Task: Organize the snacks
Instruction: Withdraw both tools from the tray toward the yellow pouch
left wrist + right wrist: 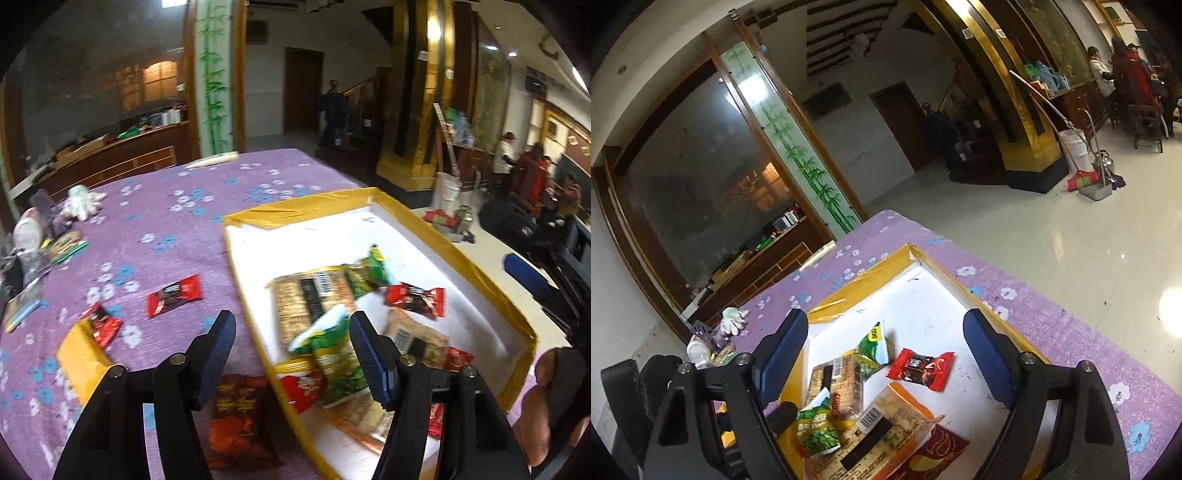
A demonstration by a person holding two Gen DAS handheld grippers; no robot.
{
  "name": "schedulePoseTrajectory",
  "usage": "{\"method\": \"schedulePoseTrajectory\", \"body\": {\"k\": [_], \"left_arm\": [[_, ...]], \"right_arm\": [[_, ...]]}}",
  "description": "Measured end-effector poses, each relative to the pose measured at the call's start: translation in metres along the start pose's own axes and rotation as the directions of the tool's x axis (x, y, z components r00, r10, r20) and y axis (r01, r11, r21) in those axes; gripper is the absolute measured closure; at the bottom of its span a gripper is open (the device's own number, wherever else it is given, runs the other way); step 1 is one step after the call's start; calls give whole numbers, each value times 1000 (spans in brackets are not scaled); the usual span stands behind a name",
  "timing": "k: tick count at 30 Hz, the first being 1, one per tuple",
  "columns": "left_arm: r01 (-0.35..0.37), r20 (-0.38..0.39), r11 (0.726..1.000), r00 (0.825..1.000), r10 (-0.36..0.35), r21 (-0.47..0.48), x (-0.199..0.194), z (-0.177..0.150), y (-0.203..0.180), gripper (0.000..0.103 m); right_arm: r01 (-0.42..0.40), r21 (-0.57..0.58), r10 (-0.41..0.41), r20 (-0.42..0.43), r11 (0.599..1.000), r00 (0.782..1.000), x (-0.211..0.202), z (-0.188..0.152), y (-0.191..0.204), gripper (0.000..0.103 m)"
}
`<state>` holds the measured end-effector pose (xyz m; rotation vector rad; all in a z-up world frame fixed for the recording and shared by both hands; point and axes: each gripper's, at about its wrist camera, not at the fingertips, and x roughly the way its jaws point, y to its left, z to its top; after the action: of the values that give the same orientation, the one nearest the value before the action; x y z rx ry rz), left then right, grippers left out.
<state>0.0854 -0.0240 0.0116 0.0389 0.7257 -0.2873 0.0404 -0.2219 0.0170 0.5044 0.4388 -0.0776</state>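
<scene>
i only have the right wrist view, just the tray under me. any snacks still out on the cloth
Observer: Yes. A red candy lies on the purple cloth, left of the tray.
Operator: only that one
Observer: No. A dark red packet lies on the cloth just outside the tray's left wall, below the left gripper.
Operator: is the left one carrying anything
Observer: No. Its fingers stand apart with nothing between them, straddling the tray's left wall.
Operator: anything else over there
Observer: A yellow box with another red candy on it, at the near left.
</scene>
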Motion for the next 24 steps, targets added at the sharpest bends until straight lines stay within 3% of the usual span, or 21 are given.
{"method": "schedulePoseTrajectory", "body": {"k": [10,18,24], "left_arm": [[-59,-82,990,995,48,-130,-22,2,52,34],[-168,-127,960,982,142,-223,-36,-6,102,27],[-267,-221,913,953,205,-307,-30,-16,147,27]], "right_arm": [[25,-237,-18,30,971,999,-6,-13,37,17],[6,-228,-15,-38,974,999,2,-14,33,17],[11,-218,-23,-51,976,998,1,-16,31,17]]}}
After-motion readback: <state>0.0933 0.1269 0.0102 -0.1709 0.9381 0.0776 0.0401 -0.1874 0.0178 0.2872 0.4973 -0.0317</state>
